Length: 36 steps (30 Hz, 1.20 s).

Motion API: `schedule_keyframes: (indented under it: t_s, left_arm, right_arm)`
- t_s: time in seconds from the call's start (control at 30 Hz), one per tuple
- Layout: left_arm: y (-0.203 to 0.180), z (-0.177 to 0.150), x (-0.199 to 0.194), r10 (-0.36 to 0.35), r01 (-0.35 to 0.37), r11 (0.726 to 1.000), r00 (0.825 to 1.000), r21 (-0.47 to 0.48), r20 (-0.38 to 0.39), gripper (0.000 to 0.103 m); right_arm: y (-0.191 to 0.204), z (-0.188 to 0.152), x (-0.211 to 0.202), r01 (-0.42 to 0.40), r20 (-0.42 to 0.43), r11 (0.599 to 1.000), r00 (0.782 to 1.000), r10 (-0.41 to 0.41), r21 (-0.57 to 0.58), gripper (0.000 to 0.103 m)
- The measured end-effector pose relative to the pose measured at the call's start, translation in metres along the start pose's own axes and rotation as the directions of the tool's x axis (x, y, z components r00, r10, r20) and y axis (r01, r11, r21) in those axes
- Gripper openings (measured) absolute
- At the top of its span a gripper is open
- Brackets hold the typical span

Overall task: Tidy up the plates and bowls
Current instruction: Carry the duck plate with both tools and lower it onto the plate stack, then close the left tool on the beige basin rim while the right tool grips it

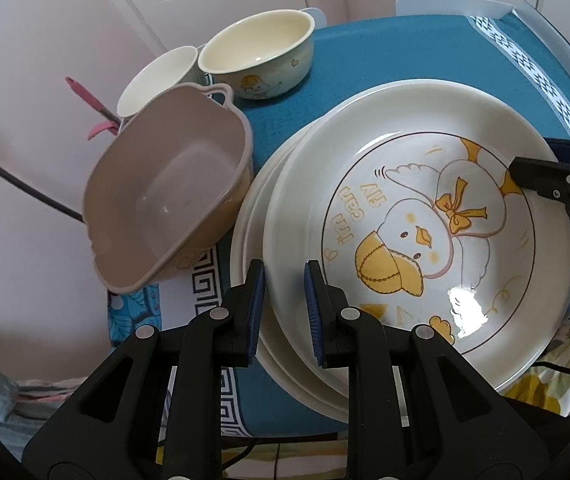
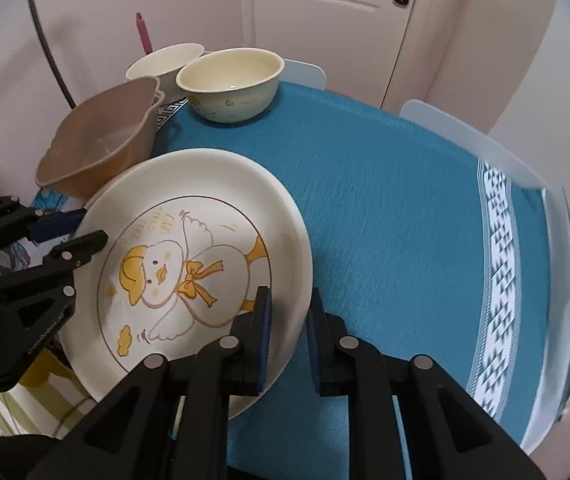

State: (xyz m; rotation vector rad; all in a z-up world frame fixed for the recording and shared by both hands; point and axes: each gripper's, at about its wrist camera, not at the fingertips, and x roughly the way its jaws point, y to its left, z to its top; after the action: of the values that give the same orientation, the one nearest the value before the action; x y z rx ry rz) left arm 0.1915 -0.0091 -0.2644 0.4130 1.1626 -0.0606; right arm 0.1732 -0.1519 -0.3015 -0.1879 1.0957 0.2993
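Observation:
A white duck-print plate (image 1: 425, 216) lies on top of a stack of plates (image 1: 253, 248) on the blue tablecloth. My left gripper (image 1: 284, 304) straddles the plate's near-left rim, its fingers a little apart. My right gripper (image 2: 288, 332) straddles the opposite rim of the same plate (image 2: 189, 264), one finger inside and one outside. Each gripper shows in the other view, the right one in the left wrist view (image 1: 541, 180) and the left one in the right wrist view (image 2: 85, 228). A cream duck bowl (image 1: 257, 56) and a white bowl (image 1: 157, 80) stand at the back left.
A tan plastic tub (image 1: 169, 200) sits tilted at the table's left edge, next to the plate stack; it also shows in the right wrist view (image 2: 101, 144). A pink utensil (image 1: 89, 104) stands behind it. The blue tablecloth (image 2: 405, 208) spreads to the right. White chair backs (image 2: 469, 140) border the far edge.

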Motion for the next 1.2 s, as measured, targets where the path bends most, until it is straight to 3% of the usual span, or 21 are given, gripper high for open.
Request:
schedule_keyframes:
  t_s: [0.5,0.8,0.87,0.97,1.0,1.07,1.1,1.13,1.17,1.2]
  left_arm:
    - [-0.006,-0.005,-0.006,0.098,-0.098,0.995,0.995,0.000,-0.009,0.018]
    - [0.000,-0.005,-0.004,0.060,-0.062,0.997,0.998,-0.047,-0.023,0.018]
    - [0.005,-0.003,-0.006,0.032,-0.035,0.997,0.999,-0.070,-0.033,0.018]
    - [0.020,0.005,-0.026,-0.004,0.005,0.991,1.000,-0.133,0.014,0.019]
    - [0.027,0.008,-0.035,-0.013,0.019,0.987,0.999,-0.161,0.036,0.021]
    - [0.044,0.012,-0.049,-0.028,0.044,0.973,0.997,-0.226,0.076,0.043]
    - [0.054,0.014,-0.059,-0.026,0.054,0.961,0.994,-0.272,0.104,0.080]
    - [0.065,0.014,-0.067,-0.012,0.054,0.947,0.991,-0.316,0.135,0.102]
    - [0.077,0.014,-0.078,0.016,0.051,0.931,0.984,-0.362,0.180,0.103]
    - [0.085,0.014,-0.085,0.033,0.051,0.919,0.978,-0.391,0.206,0.103]
  right_arm:
    - [0.005,0.007,0.003,0.021,0.007,0.996,1.000,-0.021,-0.089,0.015]
    - [0.010,0.008,0.006,0.025,0.018,0.992,1.000,-0.023,-0.122,0.015]
    - [0.007,0.008,0.004,0.000,0.020,0.995,1.000,0.002,-0.104,0.015]
    - [-0.003,0.016,-0.013,-0.057,0.065,0.997,0.996,0.060,-0.060,0.015]
    - [-0.005,0.019,-0.018,-0.075,0.081,0.996,0.994,0.079,-0.050,0.015]
    - [-0.012,0.031,-0.030,-0.158,0.110,0.987,0.981,0.159,-0.016,0.015]
    - [-0.016,0.037,-0.033,-0.197,0.121,0.980,0.973,0.196,-0.002,0.016]
    - [-0.019,0.043,-0.037,-0.231,0.135,0.973,0.964,0.228,0.011,0.028]
    - [-0.020,0.050,-0.041,-0.258,0.155,0.966,0.955,0.252,0.017,0.042]
    - [-0.022,0.055,-0.045,-0.276,0.173,0.961,0.947,0.269,0.015,0.081]
